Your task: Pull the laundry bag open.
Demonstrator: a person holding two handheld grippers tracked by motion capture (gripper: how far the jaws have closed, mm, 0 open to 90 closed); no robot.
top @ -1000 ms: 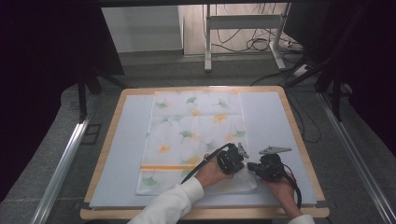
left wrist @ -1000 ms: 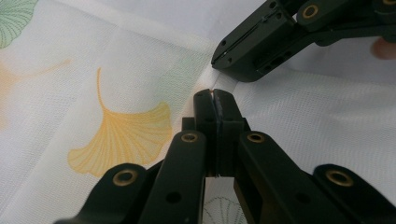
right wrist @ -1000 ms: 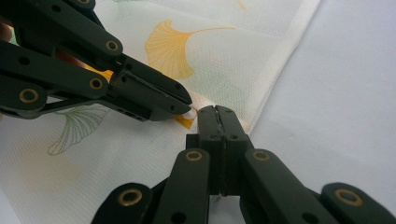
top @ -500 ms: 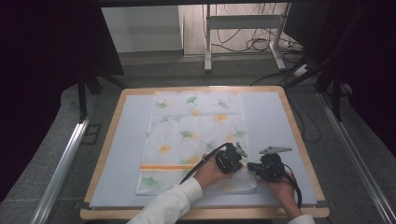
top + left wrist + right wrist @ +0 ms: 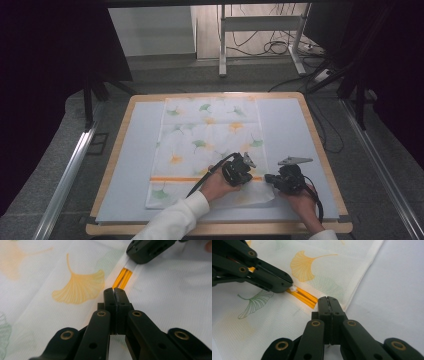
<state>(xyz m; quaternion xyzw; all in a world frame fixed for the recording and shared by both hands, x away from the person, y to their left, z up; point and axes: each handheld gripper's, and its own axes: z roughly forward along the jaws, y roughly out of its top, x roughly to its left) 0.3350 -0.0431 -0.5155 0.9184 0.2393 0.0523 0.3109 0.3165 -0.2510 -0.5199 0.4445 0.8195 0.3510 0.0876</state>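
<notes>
A white cloth (image 5: 210, 135) printed with ginkgo leaves lies flat on the pale blue mat (image 5: 130, 160), with an orange stripe (image 5: 180, 179) running across its near part. My left gripper (image 5: 254, 178) sits on that stripe near the cloth's right edge. Its jaws (image 5: 114, 291) are shut, pinching a low ridge of the cloth (image 5: 50, 315). My right gripper (image 5: 267, 179) faces it from the right. It is shut (image 5: 327, 298) on the same ridge near the cloth's hem (image 5: 362, 277). Only a short piece of stripe (image 5: 303, 296) separates the two tips. The left gripper's tip (image 5: 290, 286) shows a bit of white fabric in it.
The mat covers a wooden-edged table (image 5: 320, 150). Bare mat lies to the left and right of the cloth. Beyond the table stand a metal frame (image 5: 222, 45) and floor cables (image 5: 280, 47). Rails run along both sides.
</notes>
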